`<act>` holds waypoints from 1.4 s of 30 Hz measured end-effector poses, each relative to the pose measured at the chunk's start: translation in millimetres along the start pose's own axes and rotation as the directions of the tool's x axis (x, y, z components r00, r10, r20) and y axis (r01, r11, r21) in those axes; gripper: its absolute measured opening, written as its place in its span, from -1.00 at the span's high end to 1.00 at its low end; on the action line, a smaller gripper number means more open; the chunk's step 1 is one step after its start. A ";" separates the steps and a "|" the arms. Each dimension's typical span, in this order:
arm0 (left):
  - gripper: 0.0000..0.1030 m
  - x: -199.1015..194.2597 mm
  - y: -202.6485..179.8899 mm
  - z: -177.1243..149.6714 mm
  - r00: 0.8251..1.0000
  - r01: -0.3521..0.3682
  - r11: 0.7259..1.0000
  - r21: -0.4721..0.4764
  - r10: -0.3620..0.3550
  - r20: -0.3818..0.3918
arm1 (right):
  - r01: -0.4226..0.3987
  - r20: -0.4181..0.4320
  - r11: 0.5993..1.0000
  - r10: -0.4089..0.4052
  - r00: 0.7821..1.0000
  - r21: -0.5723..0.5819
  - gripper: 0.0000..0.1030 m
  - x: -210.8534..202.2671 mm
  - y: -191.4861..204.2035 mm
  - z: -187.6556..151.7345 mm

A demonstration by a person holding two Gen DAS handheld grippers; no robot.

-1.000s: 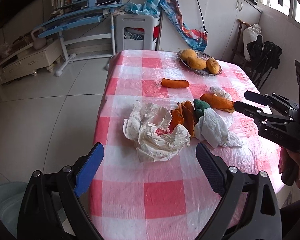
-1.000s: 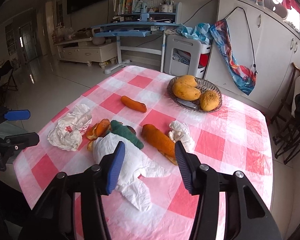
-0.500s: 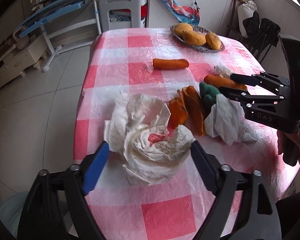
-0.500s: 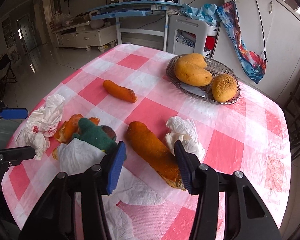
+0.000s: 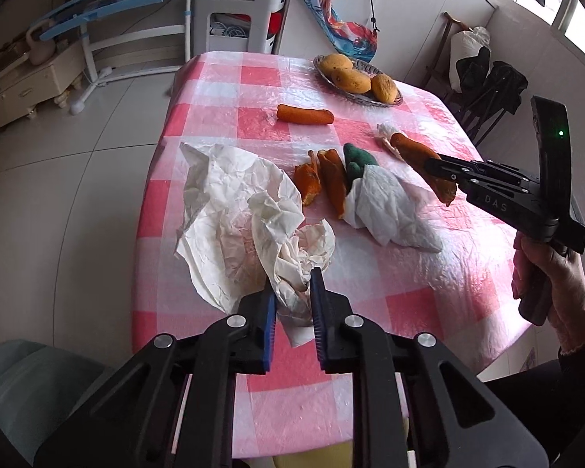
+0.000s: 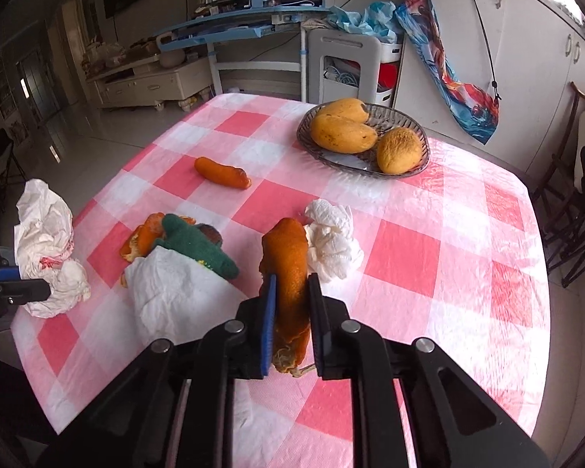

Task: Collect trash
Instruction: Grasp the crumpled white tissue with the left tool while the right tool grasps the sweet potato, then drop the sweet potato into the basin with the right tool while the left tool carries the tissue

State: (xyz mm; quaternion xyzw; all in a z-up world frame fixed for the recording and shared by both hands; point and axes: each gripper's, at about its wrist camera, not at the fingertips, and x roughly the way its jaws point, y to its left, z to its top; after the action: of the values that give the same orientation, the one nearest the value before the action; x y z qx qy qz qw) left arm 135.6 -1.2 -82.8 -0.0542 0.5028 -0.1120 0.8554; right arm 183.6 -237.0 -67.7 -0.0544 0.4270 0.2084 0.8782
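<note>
Pinching the crumpled white wrapper (image 5: 249, 230) at lower centre, the left gripper (image 5: 292, 304) is clamped on its near edge, while the right gripper (image 6: 290, 304) squeezes the orange peel (image 6: 288, 269) mid-frame, probably just off the checked tablecloth (image 6: 429, 257), apparently so both scraps go together.

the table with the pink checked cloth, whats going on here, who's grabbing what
A person is clearing trash off the table with a handheld gripper in each hand. The left gripper is shut on the crumpled white paper wrapper at the near left edge. The right gripper is shut on a long orange peel, beside a wadded tissue. More peel scraps, a green cloth, a white napkin and an orange piece lie on the cloth. The bowl of mangoes sits at the far side.
</note>
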 end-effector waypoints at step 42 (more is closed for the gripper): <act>0.71 -114.4 -40.5 -117.0 0.954 0.056 0.998 0.012 -0.057 0.294 | -0.289 0.053 0.956 0.287 0.957 0.048 0.67 -120.8 148.2 -171.2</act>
State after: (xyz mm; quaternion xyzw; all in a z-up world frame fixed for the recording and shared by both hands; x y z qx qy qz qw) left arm -25.7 -9.9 -34.6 -0.0830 0.3679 -0.1279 0.9173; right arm -68.3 -188.0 -69.9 0.0374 0.4158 0.3233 0.8492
